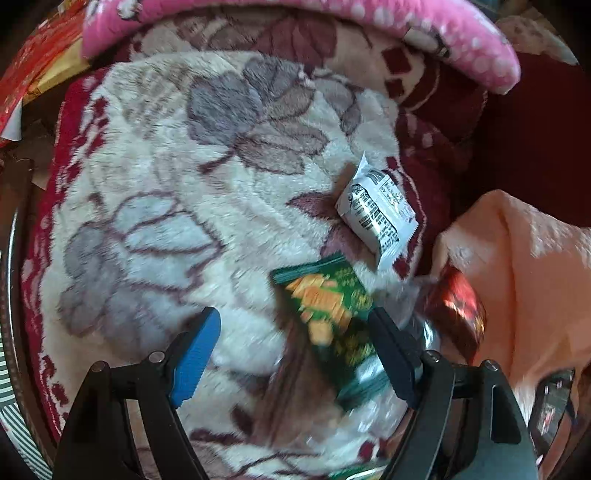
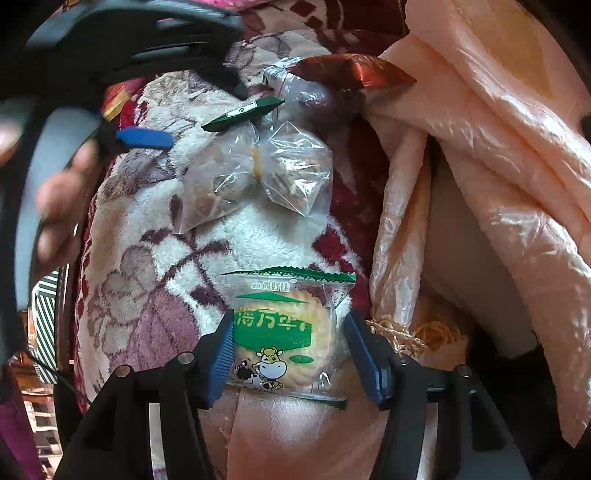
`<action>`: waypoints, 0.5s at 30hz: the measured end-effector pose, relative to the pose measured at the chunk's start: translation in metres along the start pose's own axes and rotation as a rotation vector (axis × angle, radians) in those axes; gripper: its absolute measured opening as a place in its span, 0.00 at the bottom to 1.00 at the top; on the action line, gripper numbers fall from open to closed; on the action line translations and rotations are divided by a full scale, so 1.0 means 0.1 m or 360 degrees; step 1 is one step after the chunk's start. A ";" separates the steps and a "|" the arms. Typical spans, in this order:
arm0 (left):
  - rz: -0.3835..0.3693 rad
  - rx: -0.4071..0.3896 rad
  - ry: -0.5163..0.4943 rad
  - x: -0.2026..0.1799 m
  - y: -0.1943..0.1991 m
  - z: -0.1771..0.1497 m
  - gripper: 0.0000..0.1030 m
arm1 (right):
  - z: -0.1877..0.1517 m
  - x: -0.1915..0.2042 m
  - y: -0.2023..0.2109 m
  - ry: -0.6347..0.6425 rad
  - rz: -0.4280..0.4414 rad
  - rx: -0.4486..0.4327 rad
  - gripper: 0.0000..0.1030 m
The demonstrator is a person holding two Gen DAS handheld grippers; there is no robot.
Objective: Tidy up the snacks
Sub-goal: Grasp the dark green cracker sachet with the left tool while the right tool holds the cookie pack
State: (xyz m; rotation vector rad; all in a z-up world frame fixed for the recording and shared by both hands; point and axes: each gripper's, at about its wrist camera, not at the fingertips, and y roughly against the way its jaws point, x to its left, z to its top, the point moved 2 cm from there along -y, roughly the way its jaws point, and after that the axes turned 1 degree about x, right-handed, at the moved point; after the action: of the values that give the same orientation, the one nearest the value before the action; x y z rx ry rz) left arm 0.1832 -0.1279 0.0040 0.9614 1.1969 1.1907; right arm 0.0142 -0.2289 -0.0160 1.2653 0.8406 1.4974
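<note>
Several snacks lie on a floral fleece blanket [image 1: 166, 184]. My left gripper [image 1: 295, 354] stands open above it. A green cracker packet [image 1: 332, 321] rests tilted by its right finger, on top of clear plastic bags [image 1: 369, 417]. Beyond are a white packet [image 1: 376, 210] and a red foil packet [image 1: 458, 310]. In the right wrist view my right gripper [image 2: 291, 362] is open around a cookie packet [image 2: 280, 332] printed with a cow; a gap shows at the right pad. Further off lie the clear bags [image 2: 258, 173], the green packet [image 2: 243, 110] edge-on, the red foil packet [image 2: 351, 72] and the left gripper [image 2: 192, 114].
A peach satin cloth [image 1: 517, 277] [image 2: 480, 147] bunches along the right of the snacks. A pink dotted blanket [image 1: 295, 22] borders the far side. Red and gold packaging [image 1: 37, 55] sits far left. A person's hand [image 2: 62, 192] holds the left gripper.
</note>
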 end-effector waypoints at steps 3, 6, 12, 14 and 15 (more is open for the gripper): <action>0.0037 0.0029 0.0000 -0.13 -0.12 0.10 0.79 | 0.01 0.01 0.00 0.0003 -0.0004 0.0004 0.61; 0.0022 0.0064 -0.0010 -0.24 -0.19 0.14 0.79 | 0.01 -0.01 -0.02 -0.0008 0.0001 0.0012 0.61; 0.0087 0.0065 -0.0124 -0.24 -0.21 0.09 0.69 | 0.02 0.01 -0.02 -0.0003 -0.0002 0.0027 0.62; 0.0085 0.0067 -0.0119 -0.13 -0.17 0.09 0.50 | 0.03 0.02 -0.03 -0.0004 -0.0003 0.0029 0.62; 0.0081 0.0076 -0.0114 -0.09 -0.17 0.09 0.47 | 0.04 0.02 -0.03 -0.0005 -0.0002 0.0028 0.62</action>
State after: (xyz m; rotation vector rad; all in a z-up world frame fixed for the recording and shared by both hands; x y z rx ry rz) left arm 0.1952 -0.1386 -0.0097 1.0671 1.1542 1.1622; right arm 0.0182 -0.2266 -0.0171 1.2795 0.8538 1.4895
